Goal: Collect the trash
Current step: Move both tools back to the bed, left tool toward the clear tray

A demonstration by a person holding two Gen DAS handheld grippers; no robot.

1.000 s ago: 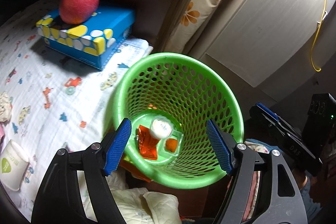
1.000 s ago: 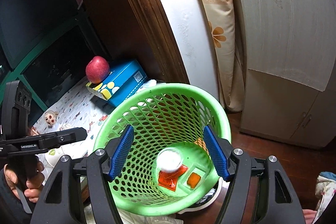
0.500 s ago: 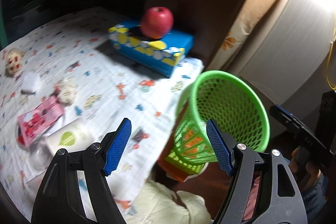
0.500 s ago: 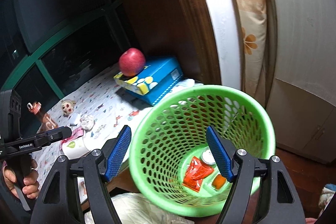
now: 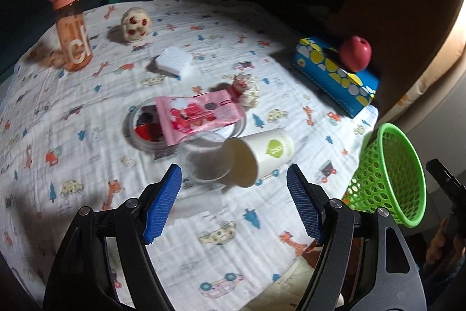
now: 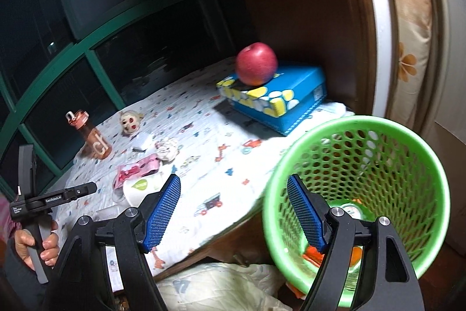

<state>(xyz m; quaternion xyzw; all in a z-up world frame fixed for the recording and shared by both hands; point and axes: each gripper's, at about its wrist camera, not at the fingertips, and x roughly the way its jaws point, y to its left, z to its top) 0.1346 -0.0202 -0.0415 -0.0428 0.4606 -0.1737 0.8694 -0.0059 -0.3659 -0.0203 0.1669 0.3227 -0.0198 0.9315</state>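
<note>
Between the wide, empty jaws of left gripper (image 5: 234, 200), at 12 o'clock: clear cup (image 5: 209, 162), paper cup (image 5: 266, 152), pink wrapper (image 5: 198, 114), tissue wad (image 5: 247, 89) uncollected. Right gripper (image 6: 233, 212) empty, jaws opening; bin (image 6: 358, 203) at 3 o'clock holds some trash.

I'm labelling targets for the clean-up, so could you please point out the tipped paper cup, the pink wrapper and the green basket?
paper cup (image 5: 269, 149), left wrist view, on its white side wall.
pink wrapper (image 5: 195, 114), left wrist view, mid-face.
green basket (image 6: 361, 123), right wrist view, on its far rim.
</note>
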